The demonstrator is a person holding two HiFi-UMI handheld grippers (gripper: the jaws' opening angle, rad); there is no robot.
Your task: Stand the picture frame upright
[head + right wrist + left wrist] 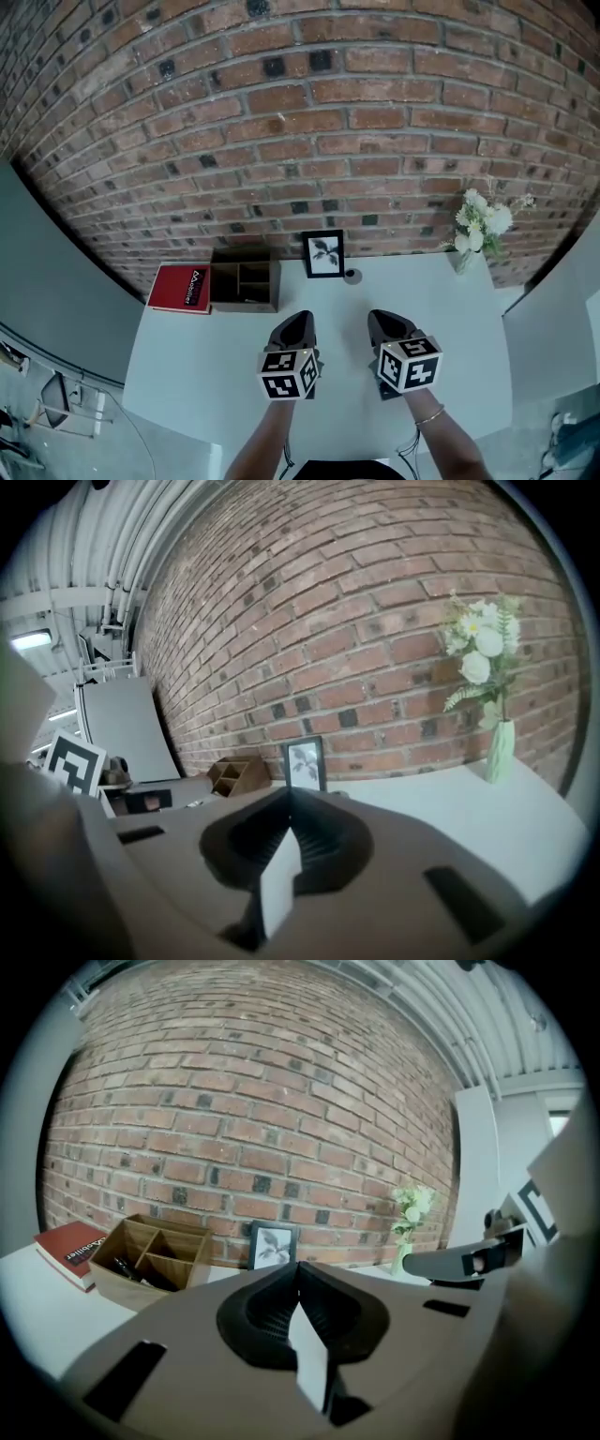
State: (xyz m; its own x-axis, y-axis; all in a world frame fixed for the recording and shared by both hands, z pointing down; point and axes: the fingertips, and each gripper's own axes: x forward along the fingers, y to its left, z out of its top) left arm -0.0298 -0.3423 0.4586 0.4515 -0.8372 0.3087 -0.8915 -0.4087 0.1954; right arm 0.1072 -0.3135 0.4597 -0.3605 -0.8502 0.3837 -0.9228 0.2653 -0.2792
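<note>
We hold both claws low over the near half of the white bench, side by side and apart from each other. The left claw has its jaws pressed together with nothing between them, and the right claw is likewise closed tight and empty. The picture frame stands upright at the far edge of the bench, close against the brick wall, its black border around a white print of a dark leafy sprig that faces us. It is well apart from both claws and roughly in line with the gap between them. Just to its right lies a small dark round thing. To its left sits a wooden organiser with open compartments, and a red book lies flat beside that. A vase of white flowers stands near the right back corner.
</note>
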